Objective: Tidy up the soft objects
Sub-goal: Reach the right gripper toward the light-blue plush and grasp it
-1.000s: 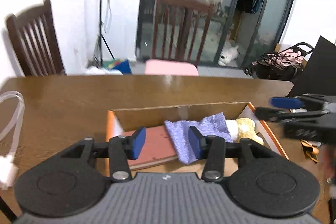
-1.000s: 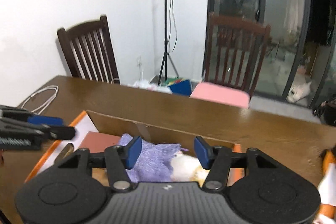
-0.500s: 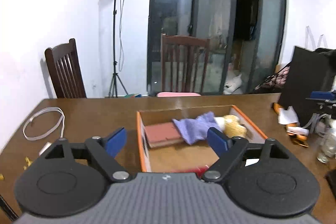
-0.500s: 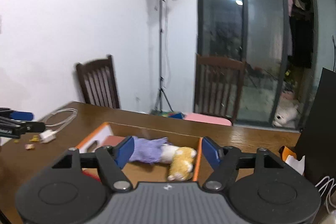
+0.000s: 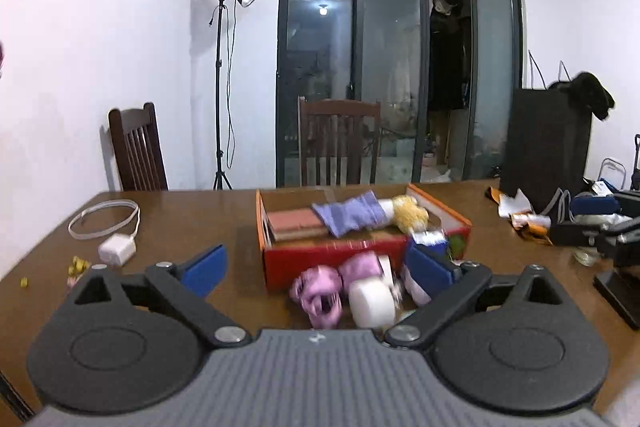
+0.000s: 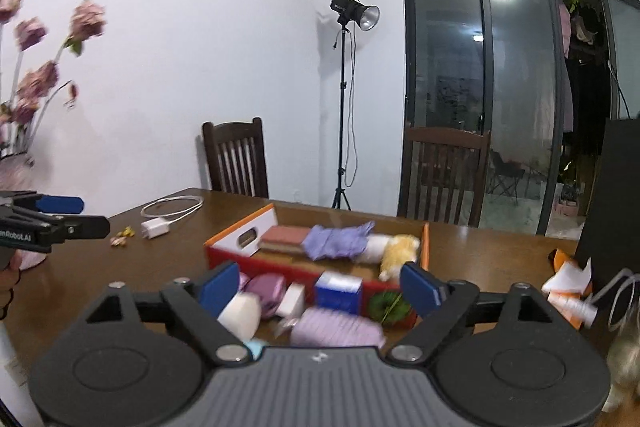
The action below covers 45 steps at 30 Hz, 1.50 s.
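In the left wrist view the left claw (image 5: 316,269), now wide and empty, has withdrawn from the box (image 5: 340,259) holding the purple cloth (image 5: 350,215) and plush toy (image 5: 410,213); in the right wrist view the right claw (image 6: 320,285), likewise wide and retracted, faces loose soft items (image 6: 336,331) before the box, indicating placement done and these pending.

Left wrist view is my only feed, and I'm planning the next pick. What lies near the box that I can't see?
Observer: A lavender bundle lies in front of the box, seen between the right gripper's open fingers.
Operator: Any grip point on the box?
Observer: Its white end wall has a handle cutout.
Operator: Anything further right?
Observer: A pale fluffy thing at the frame's right edge, too blurred to identify.
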{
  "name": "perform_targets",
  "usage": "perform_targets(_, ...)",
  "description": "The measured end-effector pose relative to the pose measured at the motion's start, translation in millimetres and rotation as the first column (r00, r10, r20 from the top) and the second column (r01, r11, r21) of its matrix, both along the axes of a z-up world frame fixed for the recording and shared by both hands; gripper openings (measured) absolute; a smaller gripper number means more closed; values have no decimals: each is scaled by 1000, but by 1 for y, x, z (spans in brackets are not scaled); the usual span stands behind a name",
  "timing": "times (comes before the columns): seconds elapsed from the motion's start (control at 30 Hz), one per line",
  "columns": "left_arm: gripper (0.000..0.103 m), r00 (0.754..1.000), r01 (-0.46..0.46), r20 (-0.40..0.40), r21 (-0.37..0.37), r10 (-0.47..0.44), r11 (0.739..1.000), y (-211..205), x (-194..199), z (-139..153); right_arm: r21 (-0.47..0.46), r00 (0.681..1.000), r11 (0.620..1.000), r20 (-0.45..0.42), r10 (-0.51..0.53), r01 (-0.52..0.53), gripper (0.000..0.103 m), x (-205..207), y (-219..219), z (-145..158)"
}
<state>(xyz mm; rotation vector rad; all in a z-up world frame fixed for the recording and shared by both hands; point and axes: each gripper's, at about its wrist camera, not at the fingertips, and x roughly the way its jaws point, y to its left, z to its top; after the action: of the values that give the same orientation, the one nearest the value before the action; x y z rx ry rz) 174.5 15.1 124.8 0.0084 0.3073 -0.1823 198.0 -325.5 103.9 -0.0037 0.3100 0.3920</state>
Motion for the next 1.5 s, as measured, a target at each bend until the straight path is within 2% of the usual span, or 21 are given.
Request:
perform_targets(0.17,101,998,-22,-57,-47,20,999,5,-26,-34,3,999,1000,-51,1,-1,93,-37,8,-39)
perform_targets(0.27,101,994,-6,-110,-32,3,999,2,-29,-54,68,995,998,-97,-10,17,93,-47,7,-64)
perform_targets(0.33,101,991,4,-131,-13,-6,1000,-3,-24,-62,123,990,992,-139,1,16,93,-44,6,-79)
perform_targets(0.5,100,986,54,-155,-9,-55,999,-19,0,-72,101,988,995,-155,-3,19,91,-29,15,-89)
perform_targets(0.6,98,984,82,-162,4,-80,997,-33,20,-77,122,986,993,-166,19,2,75,-11,18,-88)
perform_targets(0.63,97,981,103,-164,-1,-102,995,-36,26,-79,127,984,992,-178,25,-2,67,-5,19,-89)
perform_targets(0.67,94,978,121,-168,-5,-120,993,-39,31,-80,129,982,992,-188,31,-7,62,2,21,-89)
perform_targets(0.73,84,969,150,-194,-22,-151,988,-44,43,-84,135,977,991,-209,40,-12,61,15,24,-93)
perform_targets(0.83,60,927,177,-321,-86,-195,980,-46,70,-97,172,968,985,-244,67,-25,61,33,28,-99)
perform_targets(0.9,54,902,190,-364,-149,-233,970,-45,83,-104,197,959,980,-272,82,-28,61,46,32,-105)
perform_targets(0.97,50,879,207,-382,-233,-285,950,-40,91,-111,205,949,978,-303,89,-26,61,59,37,-110)
perform_targets(1.03,43,849,223,-397,-328,-348,918,-33,98,-117,218,941,975,-322,103,-32,57,70,41,-115)
perform_targets(1.07,37,841,235,-395,-347,-369,908,-31,100,-118,230,936,972,-332,114,-37,54,75,44,-118)
perform_targets(1.13,34,850,266,-375,-301,-370,916,-31,100,-117,237,926,970,-352,135,-51,49,83,50,-124)
perform_targets(1.17,34,868,260,-361,-254,-340,932,-28,99,-115,250,923,966,-356,150,-60,46,82,53,-125)
perform_targets(1.2,34,884,235,-358,-213,-300,948,-24,100,-114,244,922,968,-356,152,-65,46,80,56,-123)
perform_targets(1.27,34,898,179,-376,-161,-228,971,-11,101,-115,220,914,970,-365,177,-100,46,70,62,-119)
perform_targets(1.37,35,909,111,-380,-173,-170,979,12,93,-109,247,872,945,-386,301,-217,47,52,71,-111)
perform_targets(1.43,39,911,123,-363,-213,-195,969,22,82,-103,207,888,950,-353,296,-234,48,40,74,-103)
perform_targets(1.5,51,899,170,-349,-278,-264,945,29,71,-99,189,906,957,-323,273,-221,51,38,72,-100)
